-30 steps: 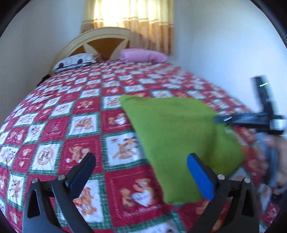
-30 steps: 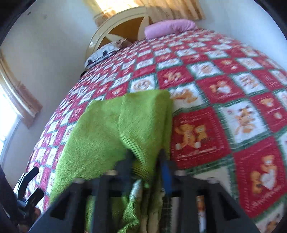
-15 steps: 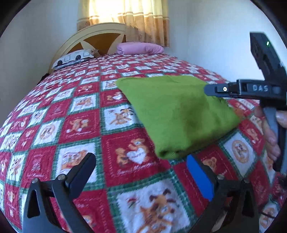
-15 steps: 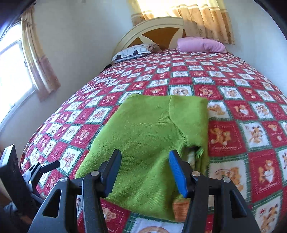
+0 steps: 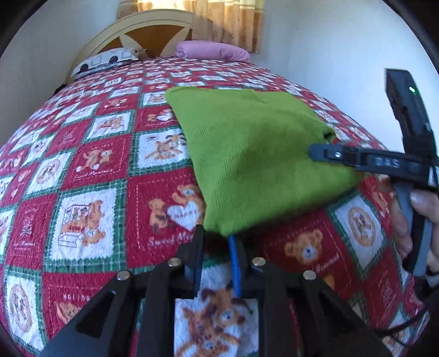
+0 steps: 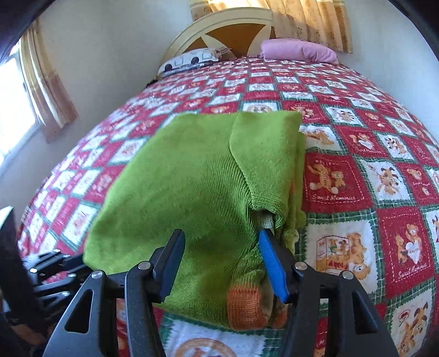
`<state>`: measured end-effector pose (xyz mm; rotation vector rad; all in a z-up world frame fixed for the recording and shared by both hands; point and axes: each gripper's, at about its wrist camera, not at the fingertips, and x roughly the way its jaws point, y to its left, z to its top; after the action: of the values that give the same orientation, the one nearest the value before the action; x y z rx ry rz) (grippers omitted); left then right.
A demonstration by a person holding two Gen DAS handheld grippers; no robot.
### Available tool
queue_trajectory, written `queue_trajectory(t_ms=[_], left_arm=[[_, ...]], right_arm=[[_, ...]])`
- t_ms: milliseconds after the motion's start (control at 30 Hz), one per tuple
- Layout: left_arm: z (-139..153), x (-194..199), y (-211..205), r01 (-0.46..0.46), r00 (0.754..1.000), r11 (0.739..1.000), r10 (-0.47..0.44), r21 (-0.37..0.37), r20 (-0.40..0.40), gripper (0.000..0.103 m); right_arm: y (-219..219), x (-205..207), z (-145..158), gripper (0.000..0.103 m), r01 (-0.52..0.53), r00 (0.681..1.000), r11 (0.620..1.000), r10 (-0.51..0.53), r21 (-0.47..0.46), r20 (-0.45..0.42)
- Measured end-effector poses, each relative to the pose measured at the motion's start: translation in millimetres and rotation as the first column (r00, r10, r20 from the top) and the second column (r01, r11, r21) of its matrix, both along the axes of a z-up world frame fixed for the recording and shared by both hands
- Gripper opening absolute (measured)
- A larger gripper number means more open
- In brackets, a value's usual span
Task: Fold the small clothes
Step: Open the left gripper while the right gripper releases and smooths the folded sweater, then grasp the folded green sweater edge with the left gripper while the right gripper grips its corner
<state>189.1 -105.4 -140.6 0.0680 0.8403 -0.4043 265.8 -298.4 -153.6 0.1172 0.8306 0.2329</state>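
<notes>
Left gripper (image 5: 216, 247) sits at the near corner of the green knit sweater (image 5: 255, 153), jaws closing, narrow gap left; the corner's tip lies right at the fingertips but I can't tell whether cloth is actually caught between the pads. Likely reason for the spot: pinching a bottom corner gives a handle to lift and fold the garment over. Right gripper (image 6: 222, 263) hovers over the opposite near edge of the sweater, jaws about half apart, pads straddling the fabric without pressing on it, so nothing held there. In the left wrist view the right gripper shows from the side, to the right of and beyond the left one, held by a hand (image 5: 419, 219). Sweater lies flat on the bedspread (image 5: 90, 192), straight ahead of both grippers, already folded roughly into a rectangle with a sleeve (image 6: 269, 164) laid over the body, probably to keep the bundle compact. Sweater is a soft ribbed knit, thick, floppy, with an orange cuff (image 6: 244, 307) just below the right fingers. Bedspread is quilted and stitched, red and white squares with bear prints, green plaid borders. Far ahead: pink pillow (image 5: 211, 50), rounded cream headboard (image 5: 142, 24).
</notes>
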Motion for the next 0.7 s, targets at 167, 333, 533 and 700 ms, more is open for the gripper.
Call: queue_trajectory(t_ms=[167, 333, 533, 700], left_arm=[[16, -22, 5, 0.029, 0.999, 0.999, -0.028, -0.024, 0.038, 0.032], [52, -9, 16, -0.053, 0.981, 0.997, 0.063, -0.055, 0.183, 0.08], [38, 50, 6, -0.084, 0.989, 0.995, 0.09, -0.056, 0.114, 0.081], [12, 58, -2, -0.08, 0.996, 0.992, 0.083, -0.102, 0.03, 0.082]], right_arm=[[-6, -3, -1, 0.056, 0.003, 1.0, 1.0, -0.003, -0.004, -0.008], [-17, -4, 2, 0.056, -0.029, 0.999, 0.999, 0.029, 0.021, -0.019], [-43, 8, 35, 0.057, 0.026, 0.998, 0.99, -0.034, 0.142, 0.059], [-76, 50, 30, 0.057, 0.068, 0.997, 0.942, -0.074, 0.327, 0.007]])
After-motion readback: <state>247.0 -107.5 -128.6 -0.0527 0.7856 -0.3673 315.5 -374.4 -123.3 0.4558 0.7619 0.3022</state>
